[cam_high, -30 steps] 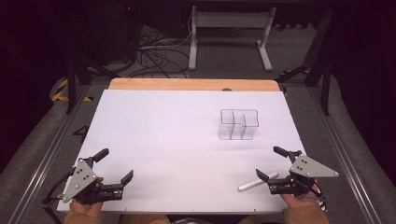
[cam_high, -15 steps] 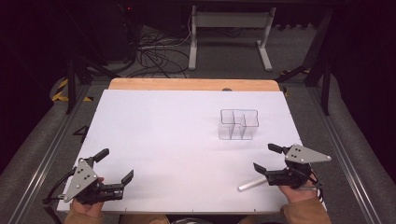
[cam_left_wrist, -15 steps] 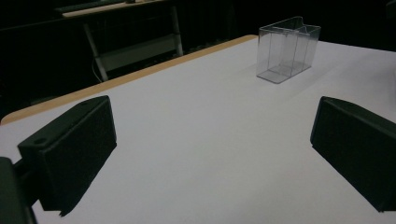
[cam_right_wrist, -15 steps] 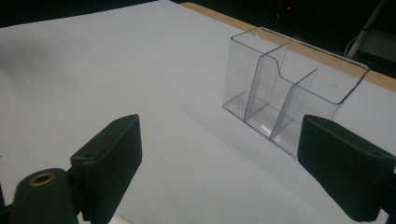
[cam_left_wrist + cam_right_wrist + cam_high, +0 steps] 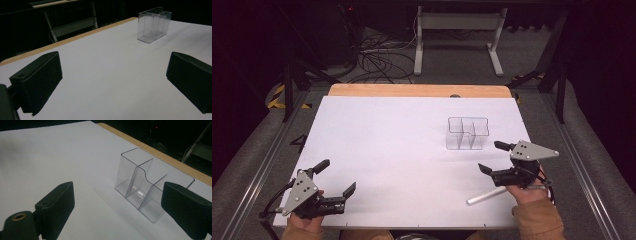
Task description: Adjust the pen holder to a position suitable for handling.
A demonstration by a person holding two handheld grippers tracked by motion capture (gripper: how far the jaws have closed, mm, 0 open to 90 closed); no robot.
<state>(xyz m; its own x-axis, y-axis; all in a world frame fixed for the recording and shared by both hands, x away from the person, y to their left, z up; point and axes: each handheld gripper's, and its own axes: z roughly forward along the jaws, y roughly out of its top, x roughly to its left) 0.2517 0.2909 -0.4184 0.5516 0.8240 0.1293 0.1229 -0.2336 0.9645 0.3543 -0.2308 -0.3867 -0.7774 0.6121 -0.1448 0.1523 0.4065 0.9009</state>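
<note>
A clear plastic organizer with several compartments stands upright and empty on the right half of the white table. A white stick lies near the front right edge. My right gripper hovers between the two, just short of the organizer and pointing at it. Its jaws have just been closing a little; they still stand wide, so the right gripper is open with nothing between them. My left gripper rests open at the front left corner. From the left gripper the organizer stands far off.
The white table top has a wooden strip along its far edge. Metal rails run down both sides. Beyond the table is dark floor with cables and a white desk frame.
The right gripper has lifted off the white stick's end and moved forward towards the clear organizer. The left gripper has stayed put.
</note>
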